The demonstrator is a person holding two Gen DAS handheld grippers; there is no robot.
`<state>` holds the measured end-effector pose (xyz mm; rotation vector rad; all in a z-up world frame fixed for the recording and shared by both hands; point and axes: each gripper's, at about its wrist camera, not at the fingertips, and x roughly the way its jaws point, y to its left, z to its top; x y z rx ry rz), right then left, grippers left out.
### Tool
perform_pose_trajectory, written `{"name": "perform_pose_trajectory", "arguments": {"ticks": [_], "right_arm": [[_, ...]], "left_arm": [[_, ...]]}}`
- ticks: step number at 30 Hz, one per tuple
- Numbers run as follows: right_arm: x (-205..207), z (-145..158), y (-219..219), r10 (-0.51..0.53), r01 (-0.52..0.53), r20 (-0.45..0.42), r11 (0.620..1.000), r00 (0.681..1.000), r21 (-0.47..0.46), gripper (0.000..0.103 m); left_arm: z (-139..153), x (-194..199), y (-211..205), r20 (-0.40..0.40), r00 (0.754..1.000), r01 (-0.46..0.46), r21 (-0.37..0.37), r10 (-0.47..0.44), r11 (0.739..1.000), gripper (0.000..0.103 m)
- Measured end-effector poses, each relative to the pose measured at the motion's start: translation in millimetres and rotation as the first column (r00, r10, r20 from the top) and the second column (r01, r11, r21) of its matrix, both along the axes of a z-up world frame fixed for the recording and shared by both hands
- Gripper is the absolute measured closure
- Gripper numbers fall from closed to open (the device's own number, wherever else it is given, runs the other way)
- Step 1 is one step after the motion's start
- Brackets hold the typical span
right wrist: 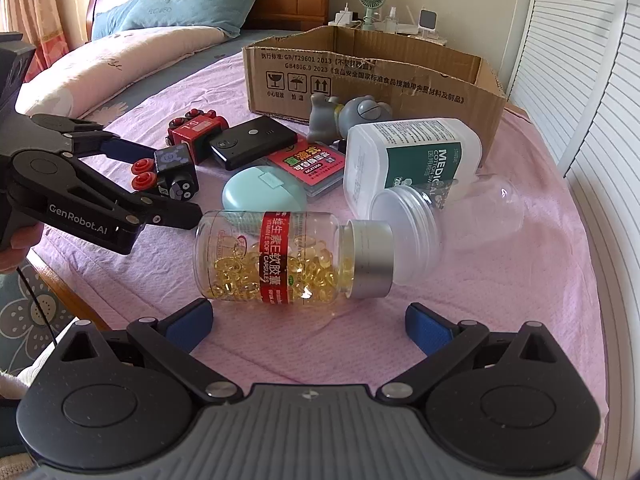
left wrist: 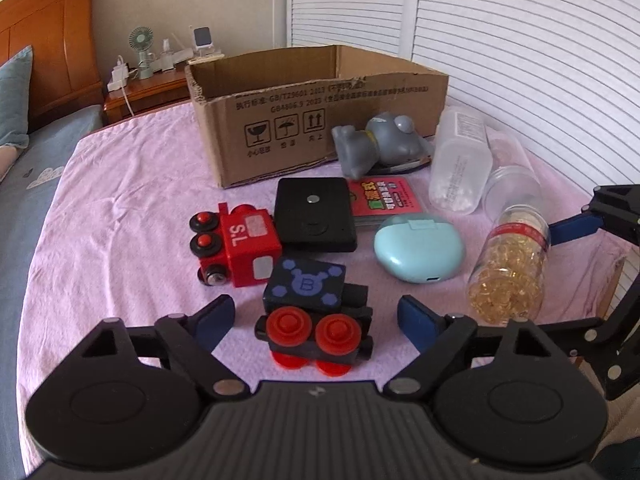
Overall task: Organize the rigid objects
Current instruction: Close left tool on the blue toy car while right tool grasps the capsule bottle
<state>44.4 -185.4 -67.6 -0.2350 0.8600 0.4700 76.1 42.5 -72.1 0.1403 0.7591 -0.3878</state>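
A: What do the two tools look like?

B: The left gripper and right gripper are matte black, with ribbed grey housing between two round hubs, triangular cut-outs and silver screws at the pivots.

A: And the tips?

B: Blue textured pads. Seen from the right wrist, the left one carries white "GenRobot.AI" lettering, and a thin black cable hangs below it.

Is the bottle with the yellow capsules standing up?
No, the capsule bottle lies on its side on the pink cloth, its silver cap pointing sideways.
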Motion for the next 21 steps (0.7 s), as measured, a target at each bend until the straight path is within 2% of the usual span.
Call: {"name": "perform_pose_trajectory", "arguments": {"ticks": [2, 4, 6, 15, 21], "right_arm": [[1, 2, 2, 0.004, -0.004, -0.012, 1.000, 1.000, -0.004, 0.000], [1, 4, 3, 0.019, -0.019, -0.013, 1.000, 1.000, 0.013, 0.000], [0, 7, 5, 0.025, -0.025, -0.002, 0.999, 1.000, 0.028, 0.000], [8, 15, 18, 0.042, -0.043, 0.031, 0.999, 0.999, 0.024, 0.000], [14, 16, 35, 0.067, -0.066, 0.049, 0.998, 0.997, -0.019, 0.000]], "left_arm": [[1, 0, -2, 0.007, 0.999, 0.032, -0.005, -0.032, 0.999, 0.031], [2, -1, -3, 0.011, 0.999, 0.046, -0.006, -0.046, 0.999, 0.035], [3, -1, -2, 0.015, 0.999, 0.035, -0.009, -0.035, 0.999, 0.048], [5, -19, 14, -0.003, 0.998, -0.064, -0.009, 0.064, 0.998, 0.049], [6, -20, 15, -0.002, 0.997, -0.080, -0.010, 0.080, 0.997, 0.048]]}}
